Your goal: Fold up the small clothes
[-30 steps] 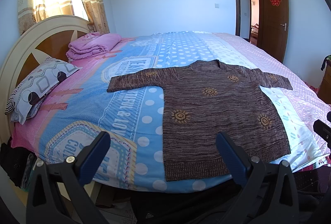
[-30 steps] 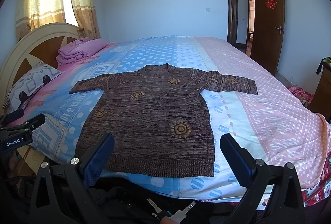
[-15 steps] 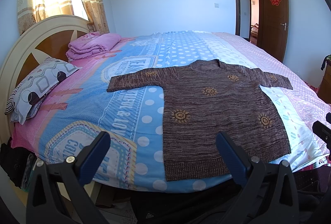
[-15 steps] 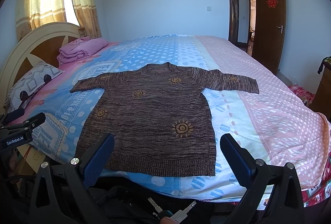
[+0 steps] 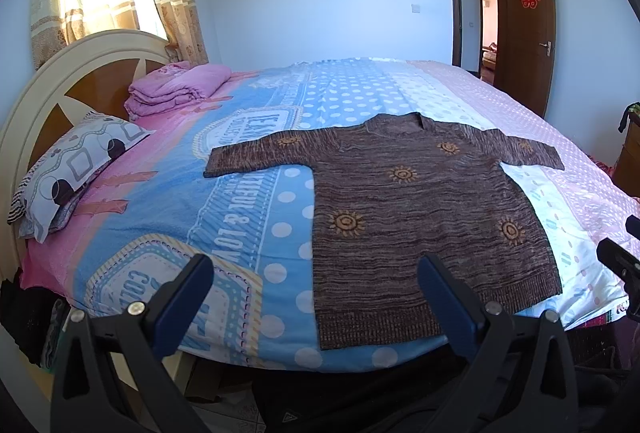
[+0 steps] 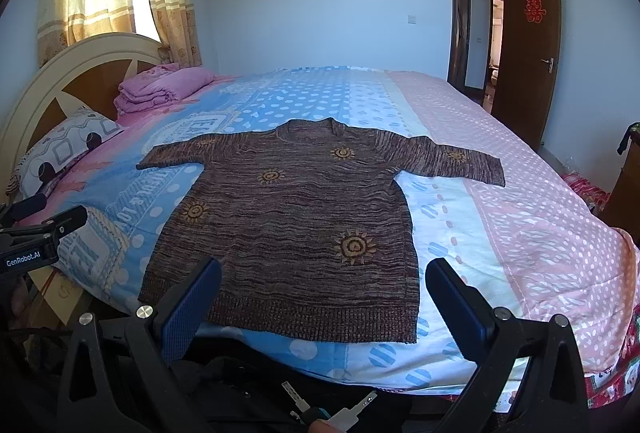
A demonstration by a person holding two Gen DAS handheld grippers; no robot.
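A brown knit sweater [image 5: 420,209] with orange sun motifs lies flat on the bed, sleeves spread out, neck at the far side, hem at the near edge. It also shows in the right wrist view [image 6: 296,225]. My left gripper [image 5: 316,265] is open and empty, held off the near edge of the bed by the hem's left corner. My right gripper [image 6: 324,269] is open and empty, just before the hem. The left gripper's body [image 6: 36,237] shows at the left of the right wrist view.
The bed [image 5: 168,201] has a blue, white and pink dotted cover. A patterned pillow [image 5: 76,169] and folded pink bedding [image 5: 176,89] lie by the headboard [image 5: 80,73] on the left. An open brown door [image 5: 528,29] stands at the far right.
The right gripper's view has shifted slightly, with the sweater sliding a little right and up in it. The left gripper has hardly moved. Both stay open.
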